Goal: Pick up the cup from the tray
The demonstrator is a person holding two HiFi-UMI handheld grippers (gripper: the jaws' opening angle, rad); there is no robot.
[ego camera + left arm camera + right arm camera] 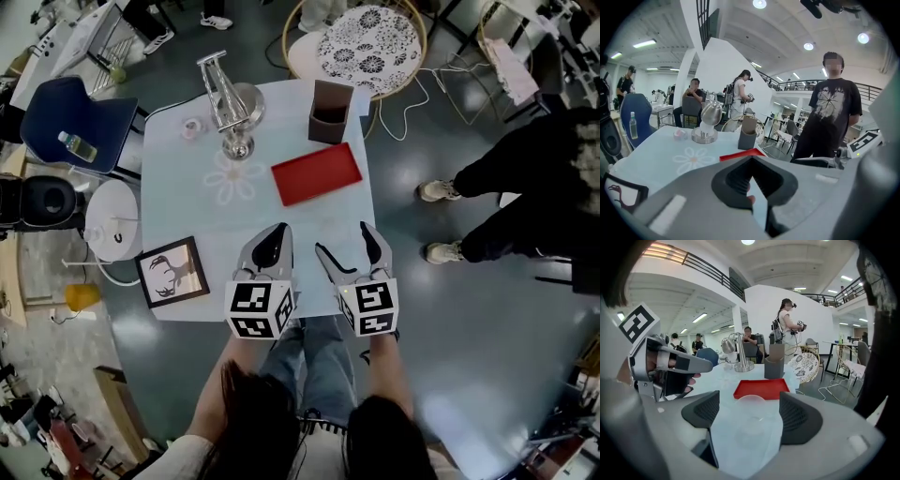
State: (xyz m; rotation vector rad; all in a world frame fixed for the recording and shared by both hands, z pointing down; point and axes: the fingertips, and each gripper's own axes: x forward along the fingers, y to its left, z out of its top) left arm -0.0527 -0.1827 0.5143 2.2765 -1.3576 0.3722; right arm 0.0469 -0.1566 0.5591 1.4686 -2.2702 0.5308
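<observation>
A clear plastic cup (751,417) stands on the pale table (187,178) between the jaws of my right gripper (750,411), and neither pad touches it. That gripper (343,239) is open, near the table's front edge. The cup is too faint to make out in the head view. The red tray (317,172) lies bare beyond the grippers, mid-table; it also shows as a red tray (761,387) past the cup. My left gripper (278,230) hangs beside the right one. Its jaws (751,159) are shut with nothing held.
A brown open box (329,112) stands behind the tray, with a silver stand (234,103) to its left. A framed deer picture (172,271) lies at the front left corner. A person in dark clothes (525,187) stands right of the table. A blue chair (75,122) sits at the left.
</observation>
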